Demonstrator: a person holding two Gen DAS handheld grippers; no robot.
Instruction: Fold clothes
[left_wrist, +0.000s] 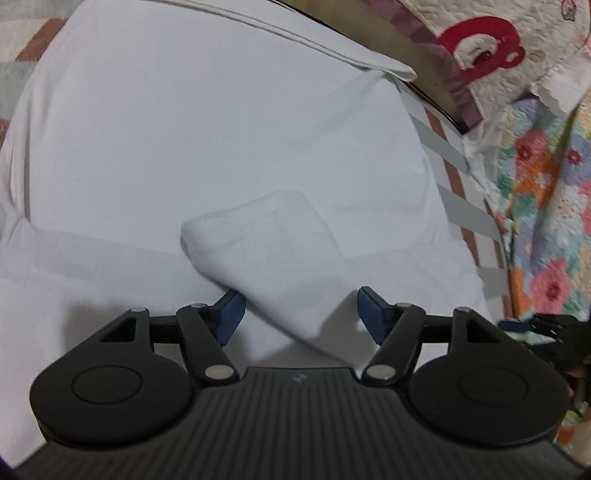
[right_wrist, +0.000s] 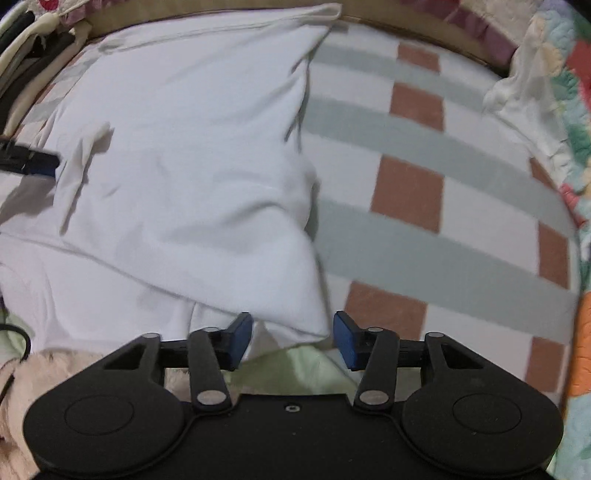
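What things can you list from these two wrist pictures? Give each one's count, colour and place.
white cloth garment: one, white, spread over the blanket, with a folded flap lying on top.
checked blanket: one, white with grey-green bands and brown squares, beneath the garment.
floral quilt: one, multicoloured, along the blanket's edge.
cream quilted cloth with red motif: one, far corner.
left gripper: black with blue pads, jaws open either side of the flap.
right gripper: black with blue pads, jaws open at the garment's near corner.

Both wrist views look steeply down, close over shared white garment (left_wrist: 221, 147) (right_wrist: 192, 155).
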